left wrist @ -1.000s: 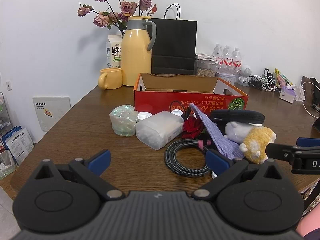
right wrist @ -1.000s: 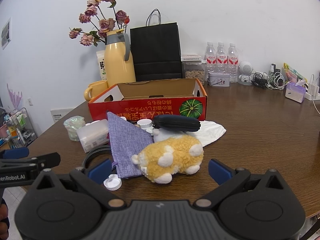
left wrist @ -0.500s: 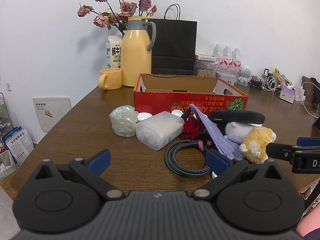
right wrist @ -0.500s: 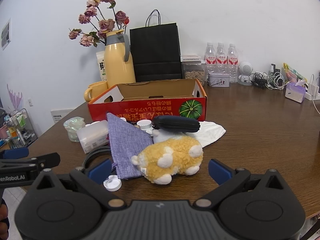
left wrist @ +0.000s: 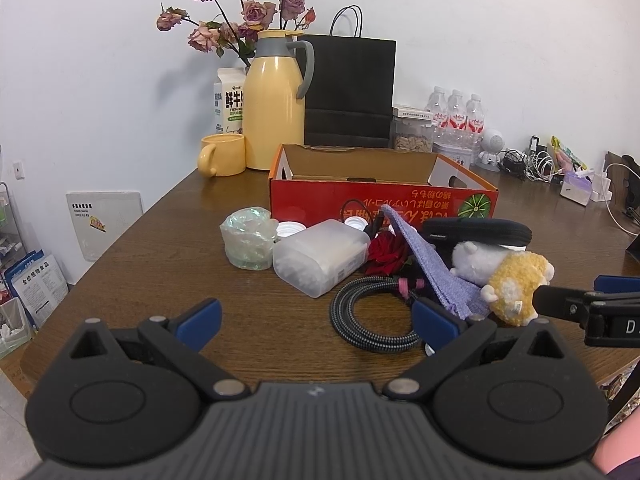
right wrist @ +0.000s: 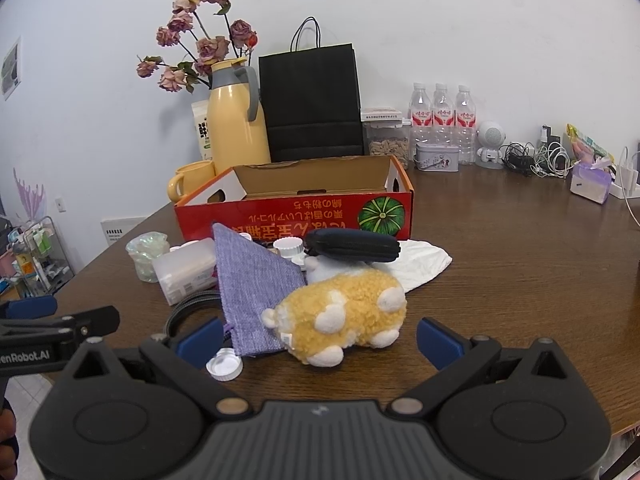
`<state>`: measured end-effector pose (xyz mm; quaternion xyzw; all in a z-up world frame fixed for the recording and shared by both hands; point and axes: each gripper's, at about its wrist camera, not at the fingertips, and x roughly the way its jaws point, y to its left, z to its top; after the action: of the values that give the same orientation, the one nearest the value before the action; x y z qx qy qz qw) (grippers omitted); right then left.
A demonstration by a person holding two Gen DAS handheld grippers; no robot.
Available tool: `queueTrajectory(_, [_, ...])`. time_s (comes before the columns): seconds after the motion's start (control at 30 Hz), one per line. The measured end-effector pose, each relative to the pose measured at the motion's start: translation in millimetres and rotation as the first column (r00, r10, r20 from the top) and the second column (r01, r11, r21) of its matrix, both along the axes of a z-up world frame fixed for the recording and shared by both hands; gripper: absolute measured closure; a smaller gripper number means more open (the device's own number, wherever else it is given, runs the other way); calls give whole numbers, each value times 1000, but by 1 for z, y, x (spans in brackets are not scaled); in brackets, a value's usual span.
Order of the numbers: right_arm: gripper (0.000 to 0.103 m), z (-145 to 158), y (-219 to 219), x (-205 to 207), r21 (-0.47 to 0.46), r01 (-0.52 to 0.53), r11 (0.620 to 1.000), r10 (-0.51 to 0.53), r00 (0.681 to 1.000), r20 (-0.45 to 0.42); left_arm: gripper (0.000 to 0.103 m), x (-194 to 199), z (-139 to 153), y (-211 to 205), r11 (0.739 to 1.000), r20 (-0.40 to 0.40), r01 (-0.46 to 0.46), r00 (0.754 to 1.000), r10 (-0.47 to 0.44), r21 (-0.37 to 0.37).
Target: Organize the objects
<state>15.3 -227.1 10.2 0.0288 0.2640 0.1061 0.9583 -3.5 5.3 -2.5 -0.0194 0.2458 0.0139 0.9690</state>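
Left gripper (left wrist: 316,318): held wide open, nothing gripped.
Right gripper (right wrist: 320,334): held wide open, nothing gripped; plush (right wrist: 340,314) lain just ahead.
Box (right wrist: 296,220): set behind the pile.

Both views were evenly, brightly lit with soft daylight. Flowers (left wrist: 240,12) cast a faint shadow on the white wall (left wrist: 100,80). Fisheye distortion bent the edges; dark vignetting filled the corners. Focus was sharp.

A brown wooden table (left wrist: 168,240) stands against a plain white wall (left wrist: 100,60) — evenly lit.
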Motion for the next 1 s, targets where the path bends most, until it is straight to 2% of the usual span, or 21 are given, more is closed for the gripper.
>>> queueTrajectory(1.0, [0, -12, -7, 7, -10, 11, 1000, -11, 1000, -2, 0, 15, -13, 4, 1000, -30, 0, 1000, 0, 2])
